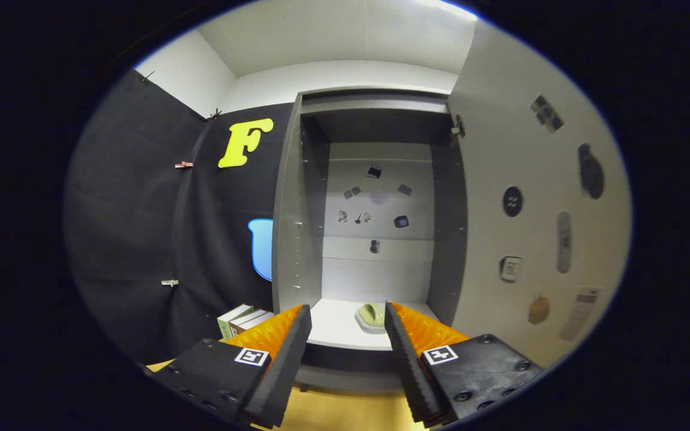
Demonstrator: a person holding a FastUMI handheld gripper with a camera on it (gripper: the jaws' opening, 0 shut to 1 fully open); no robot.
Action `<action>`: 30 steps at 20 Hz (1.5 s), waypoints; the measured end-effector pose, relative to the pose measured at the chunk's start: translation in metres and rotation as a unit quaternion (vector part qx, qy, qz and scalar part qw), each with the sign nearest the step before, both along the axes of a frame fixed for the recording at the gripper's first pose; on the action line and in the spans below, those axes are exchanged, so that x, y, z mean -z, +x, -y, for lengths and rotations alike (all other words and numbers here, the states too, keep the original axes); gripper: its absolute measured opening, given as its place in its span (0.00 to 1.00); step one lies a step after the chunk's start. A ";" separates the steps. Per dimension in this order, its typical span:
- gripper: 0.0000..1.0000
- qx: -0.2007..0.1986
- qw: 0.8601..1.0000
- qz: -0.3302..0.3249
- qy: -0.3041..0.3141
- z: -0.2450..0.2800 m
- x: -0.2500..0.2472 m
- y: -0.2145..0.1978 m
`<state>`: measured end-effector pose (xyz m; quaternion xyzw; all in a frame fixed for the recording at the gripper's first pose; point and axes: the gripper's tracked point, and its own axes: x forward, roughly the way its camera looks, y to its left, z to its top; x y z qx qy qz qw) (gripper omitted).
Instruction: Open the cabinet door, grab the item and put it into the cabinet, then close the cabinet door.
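Here, gripper view:
Gripper (345, 326): my fingers are spread wide with nothing between them and nothing touching them.
Item (372, 315): a pale green piece lies on the cabinet's bottom shelf (336, 326), just ahead of my fingers and close to the right one's tip.
Cabinet (375, 209): grey inside, small stickers on its back wall.
Door (536, 197): swung open to the right.
Room: boxes (243, 320) stand left of the cabinet; wooden surface (339, 413) below my fingers.

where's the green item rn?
In the gripper view, the green item lies on the white shelf inside the open cabinet, beyond the open gripper and close to its right finger, with the door swung out rightward.
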<state>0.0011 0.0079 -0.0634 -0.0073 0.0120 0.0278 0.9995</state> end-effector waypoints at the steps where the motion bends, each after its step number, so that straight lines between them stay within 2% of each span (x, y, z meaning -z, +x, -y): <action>1: 0.78 0.004 1.000 0.000 -0.004 -0.001 -0.001 -0.015; 3: 0.78 0.008 1.000 -0.009 -0.004 0.001 0.000 -0.040; 7: 0.98 0.056 0.998 0.012 0.007 0.041 -0.016 -0.089; 14: 0.97 0.071 0.997 0.025 -0.006 0.128 -0.045 -0.180; 17: 0.97 0.081 0.996 0.022 -0.027 0.169 -0.048 -0.203; 20: 0.97 0.090 0.995 0.023 -0.048 0.204 -0.047 -0.212; 24: 0.97 0.079 0.996 0.014 -0.028 0.239 -0.035 -0.199; 30: 0.98 0.013 1.000 0.000 0.000 0.247 -0.014 -0.160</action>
